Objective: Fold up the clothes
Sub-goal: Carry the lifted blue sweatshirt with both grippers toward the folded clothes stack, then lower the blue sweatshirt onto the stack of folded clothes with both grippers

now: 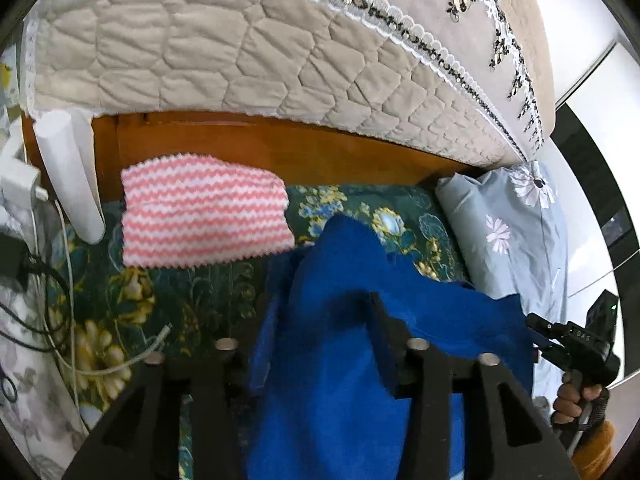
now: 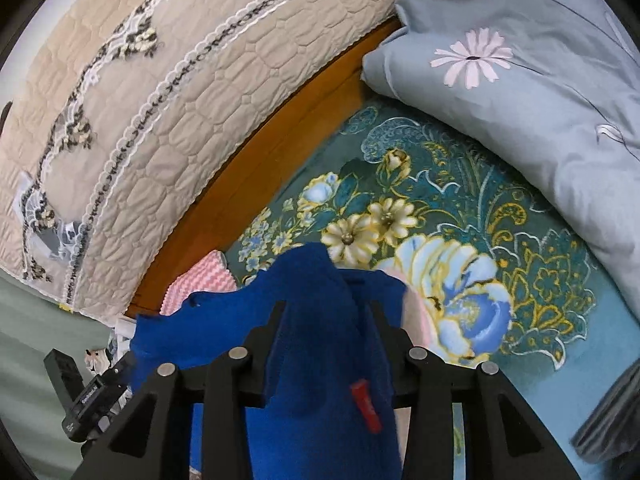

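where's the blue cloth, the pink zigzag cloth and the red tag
blue cloth (image 1: 340,280): left wrist view, on its raised middle fold
pink zigzag cloth (image 1: 200,216): left wrist view, on its centre
red tag (image 2: 366,406): right wrist view, on its middle

Towel (image 1: 200,212) left of garment (image 1: 340,320) — on bedspread (image 1: 192,292)

Matte black all over the left gripper (image 1: 320,300): two slim fingers, angular outer arms with triangular cut-outs, four round silver pin heads (image 1: 418,344) across the top. Repeats the same build and pins on the right gripper (image 2: 326,308). Bears small white lettering (image 1: 580,335) on that tool's side, a green light (image 1: 613,307) on the black block above, and a textured black handle. Trails a white cable (image 1: 576,438) below the right hand (image 1: 576,398); wears a mustard-orange sleeve (image 1: 596,446)
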Tool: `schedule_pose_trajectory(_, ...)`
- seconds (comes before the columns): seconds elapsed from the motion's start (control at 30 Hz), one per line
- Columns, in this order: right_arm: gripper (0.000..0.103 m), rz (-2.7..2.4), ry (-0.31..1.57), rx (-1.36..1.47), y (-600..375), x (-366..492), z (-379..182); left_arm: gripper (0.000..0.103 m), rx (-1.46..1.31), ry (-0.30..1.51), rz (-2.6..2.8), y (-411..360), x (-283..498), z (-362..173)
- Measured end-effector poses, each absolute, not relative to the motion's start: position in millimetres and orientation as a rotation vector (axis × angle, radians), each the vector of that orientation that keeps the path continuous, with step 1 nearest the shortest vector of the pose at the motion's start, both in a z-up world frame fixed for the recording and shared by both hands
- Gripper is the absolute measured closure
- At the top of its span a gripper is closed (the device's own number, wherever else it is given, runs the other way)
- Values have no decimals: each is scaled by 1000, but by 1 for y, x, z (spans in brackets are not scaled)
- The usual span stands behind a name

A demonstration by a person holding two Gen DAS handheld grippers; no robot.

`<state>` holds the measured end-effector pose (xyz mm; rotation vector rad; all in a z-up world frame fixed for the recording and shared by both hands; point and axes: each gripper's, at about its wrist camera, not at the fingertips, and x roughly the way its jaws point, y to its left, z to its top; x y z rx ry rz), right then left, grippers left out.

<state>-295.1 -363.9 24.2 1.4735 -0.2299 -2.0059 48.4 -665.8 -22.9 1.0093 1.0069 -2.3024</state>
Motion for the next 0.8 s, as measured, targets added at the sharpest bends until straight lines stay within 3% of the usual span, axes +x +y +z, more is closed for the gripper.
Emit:
schedule_pose_trajectory(0.03,84,-1992,-202,1490,-369,-295,23,93,1021,987,-2303,-666,47,-23)
schedule_pose_trajectory(0.1,92,-1966,-113,1499,-378,-293,23,96,1031,945,-2337,-665,46,-21)
schedule_pose_trajectory(0.17,93,-1936,-96,1466,-380,-292,28,97,987,918,-2398,-664,50,-15)
schedule_pose_trajectory(0.27,94,-1933,-297,1331,-358,-299,44,98,868,922,-2433,-669,58,-6)
schedule_pose_trajectory(0.37,94,-2021,-445,1382,-338,-315,28,98,897,920,-2396,-672,50,-17)
schedule_pose_trajectory(0.6,94,-2041,-457,1578,-338,-319,-18,97,984,979,-2289,-680,42,-49)
schedule_pose_trajectory(0.77,88,-2041,-412,1560,-343,-319,-9,91,1016,1001,-2259,-681,42,-49)
schedule_pose_trajectory(0.8,81,-2039,-419,1556,-343,-318,-7,75,1017,1026,-2244,-683,45,-48)
